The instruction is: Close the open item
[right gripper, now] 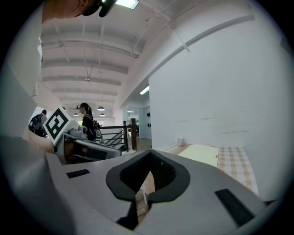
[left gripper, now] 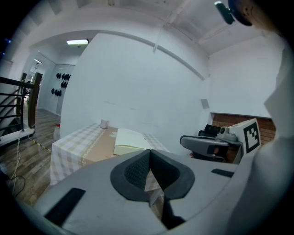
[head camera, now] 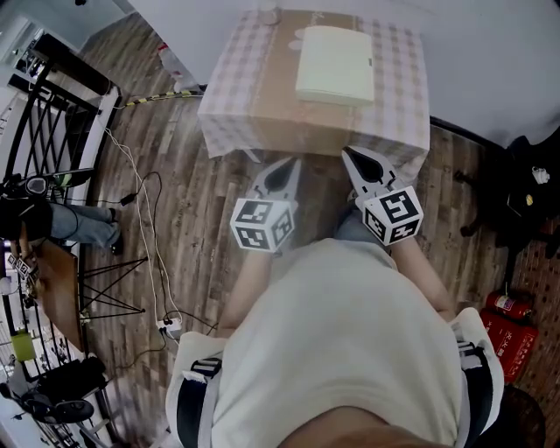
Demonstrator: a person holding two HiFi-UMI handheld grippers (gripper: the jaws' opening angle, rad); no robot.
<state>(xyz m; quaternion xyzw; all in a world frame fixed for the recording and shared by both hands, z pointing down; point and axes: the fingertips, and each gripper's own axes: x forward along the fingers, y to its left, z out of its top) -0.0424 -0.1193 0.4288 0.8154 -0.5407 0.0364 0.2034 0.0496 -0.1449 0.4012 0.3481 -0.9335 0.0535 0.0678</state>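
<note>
A pale cream book lies flat on the checked tablecloth of a small table, and its cover looks closed. It also shows in the left gripper view as the book and in the right gripper view as the book. Both grippers hang off the table's near edge, close to the person's body and short of the book. My left gripper is shut with nothing in it; its jaws meet. My right gripper is likewise shut and empty.
A small white cup stands at the table's far edge. Cables run over the wooden floor at the left beside a black railing. A red fire extinguisher and a dark chair are at the right.
</note>
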